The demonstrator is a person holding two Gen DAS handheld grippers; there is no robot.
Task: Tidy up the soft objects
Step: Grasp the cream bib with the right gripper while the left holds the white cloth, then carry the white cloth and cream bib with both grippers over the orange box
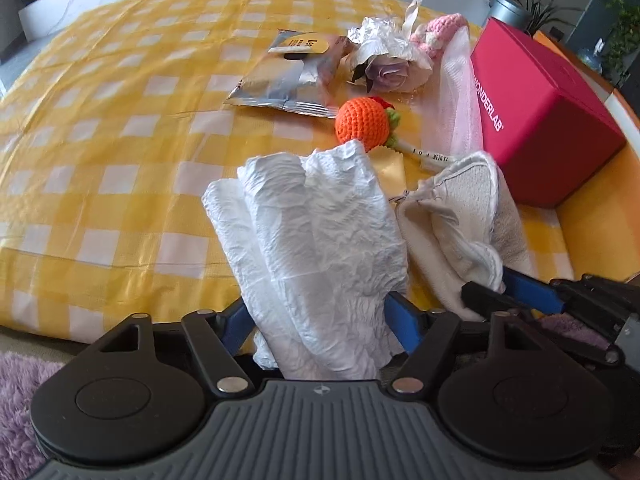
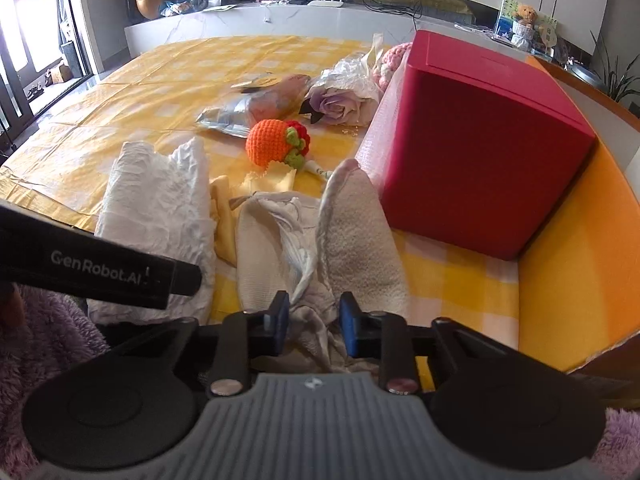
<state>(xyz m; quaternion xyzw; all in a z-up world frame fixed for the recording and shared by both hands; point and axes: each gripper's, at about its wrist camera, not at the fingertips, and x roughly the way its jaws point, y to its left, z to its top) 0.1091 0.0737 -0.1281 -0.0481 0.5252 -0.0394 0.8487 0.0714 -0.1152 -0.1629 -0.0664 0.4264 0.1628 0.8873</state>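
My left gripper (image 1: 320, 312) is shut on a crumpled white paper towel (image 1: 316, 240) that drapes forward over the yellow checked tablecloth (image 1: 120, 140). My right gripper (image 2: 314, 316) is shut on a cream terry cloth (image 2: 356, 232), bunched between its blue pads; it also shows in the left wrist view (image 1: 452, 216). The paper towel lies left of it in the right wrist view (image 2: 156, 208). An orange crocheted fruit (image 1: 362, 124) lies just beyond both cloths, also in the right wrist view (image 2: 272, 142).
A red box (image 1: 540, 112) stands at the right, close to the cream cloth (image 2: 476, 152). Further back lie a silver snack bag (image 1: 288, 76), a purple fabric rose in wrapping (image 1: 388, 68), a pink crocheted item (image 1: 440, 28) and a pink mesh bag (image 1: 460, 92). Purple fluffy fabric (image 1: 16, 400) lies near.
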